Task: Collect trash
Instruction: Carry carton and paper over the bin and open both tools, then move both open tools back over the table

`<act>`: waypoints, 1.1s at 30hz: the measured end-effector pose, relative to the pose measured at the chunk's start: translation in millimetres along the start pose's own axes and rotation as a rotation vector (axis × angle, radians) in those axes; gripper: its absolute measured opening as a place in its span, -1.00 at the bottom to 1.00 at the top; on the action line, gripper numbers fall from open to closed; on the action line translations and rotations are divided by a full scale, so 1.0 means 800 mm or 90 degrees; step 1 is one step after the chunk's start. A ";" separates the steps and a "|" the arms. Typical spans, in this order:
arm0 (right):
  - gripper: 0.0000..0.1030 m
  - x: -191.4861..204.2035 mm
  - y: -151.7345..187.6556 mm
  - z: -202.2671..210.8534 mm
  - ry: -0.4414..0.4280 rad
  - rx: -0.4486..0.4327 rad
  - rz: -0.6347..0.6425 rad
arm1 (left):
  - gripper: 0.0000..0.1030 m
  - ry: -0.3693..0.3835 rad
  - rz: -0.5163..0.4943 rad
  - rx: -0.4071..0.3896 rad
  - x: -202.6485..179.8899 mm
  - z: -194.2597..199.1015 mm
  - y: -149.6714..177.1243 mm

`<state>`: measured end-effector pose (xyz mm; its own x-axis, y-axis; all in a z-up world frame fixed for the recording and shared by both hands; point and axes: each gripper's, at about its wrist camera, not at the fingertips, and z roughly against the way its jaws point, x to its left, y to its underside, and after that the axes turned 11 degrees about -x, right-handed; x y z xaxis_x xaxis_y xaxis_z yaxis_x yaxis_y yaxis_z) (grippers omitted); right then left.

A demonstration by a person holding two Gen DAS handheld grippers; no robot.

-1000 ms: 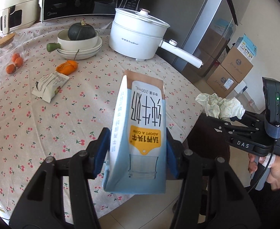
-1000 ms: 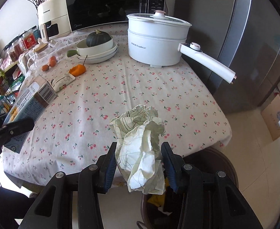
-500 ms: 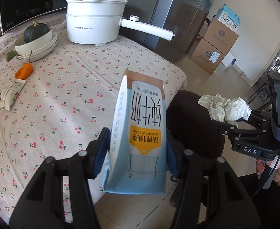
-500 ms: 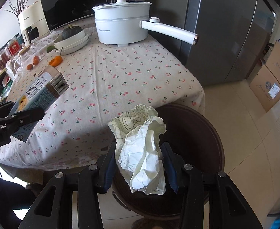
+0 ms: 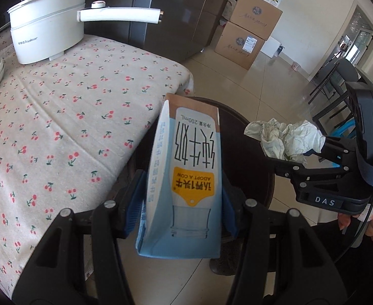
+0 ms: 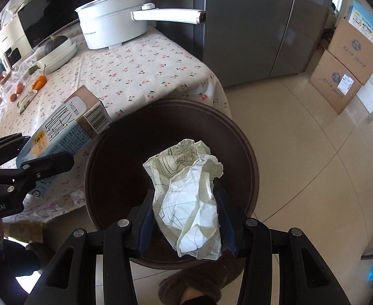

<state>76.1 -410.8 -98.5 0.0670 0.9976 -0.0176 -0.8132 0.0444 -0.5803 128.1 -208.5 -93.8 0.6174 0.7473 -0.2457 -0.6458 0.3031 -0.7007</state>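
My left gripper (image 5: 182, 203) is shut on a blue and white milk carton (image 5: 186, 175) and holds it at the table's edge, over the near rim of a dark round trash bin (image 6: 247, 152). The carton (image 6: 67, 124) also shows at the left of the right wrist view. My right gripper (image 6: 185, 218) is shut on a crumpled paper ball (image 6: 189, 200) and holds it above the bin's open mouth. The paper ball (image 5: 285, 138) and right gripper (image 5: 300, 157) show at the right of the left wrist view.
A table with a cherry-print cloth (image 5: 59, 117) stands left of the bin. On it are a white pot with a long handle (image 6: 115, 25), a bowl with a squash (image 6: 59, 48), a wrapper (image 6: 26, 100) and orange peel (image 6: 39, 82). Cardboard boxes (image 6: 343, 71) stand by the fridge (image 6: 249, 25).
Both grippers have swung right, off the table and towards the bin. The paper ball now hangs over the bin's mouth and the carton reaches its rim. Both grips are unchanged.
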 end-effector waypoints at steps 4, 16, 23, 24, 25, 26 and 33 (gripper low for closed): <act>-0.06 -0.013 0.007 0.000 0.006 0.006 -0.007 | 0.69 0.011 -0.020 -0.008 -0.003 -0.010 -0.005; -0.06 -0.011 0.001 -0.005 0.005 0.006 -0.005 | 0.99 -0.069 -0.026 -0.007 0.020 0.002 -0.006; 0.62 0.004 -0.006 -0.004 0.013 -0.017 0.003 | 0.99 -0.099 -0.032 -0.015 0.034 0.026 -0.002; 0.63 0.007 -0.008 -0.003 0.012 -0.023 0.003 | 0.99 -0.102 -0.029 -0.015 0.039 0.028 -0.002; 0.63 0.010 -0.010 -0.003 0.007 -0.024 0.005 | 0.99 -0.107 -0.026 -0.015 0.043 0.031 -0.001; 0.63 0.013 -0.012 -0.002 0.005 -0.024 0.007 | 0.99 -0.110 -0.022 -0.013 0.047 0.035 0.000; 0.63 0.036 -0.023 -0.005 -0.006 -0.023 0.017 | 0.99 -0.137 0.001 -0.014 0.075 0.057 0.006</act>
<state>95.3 -383.5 -91.8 0.0392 0.9989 -0.0258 -0.7929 0.0154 -0.6092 141.4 -135.5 -81.2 0.5042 0.8577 -0.1003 -0.6356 0.2900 -0.7155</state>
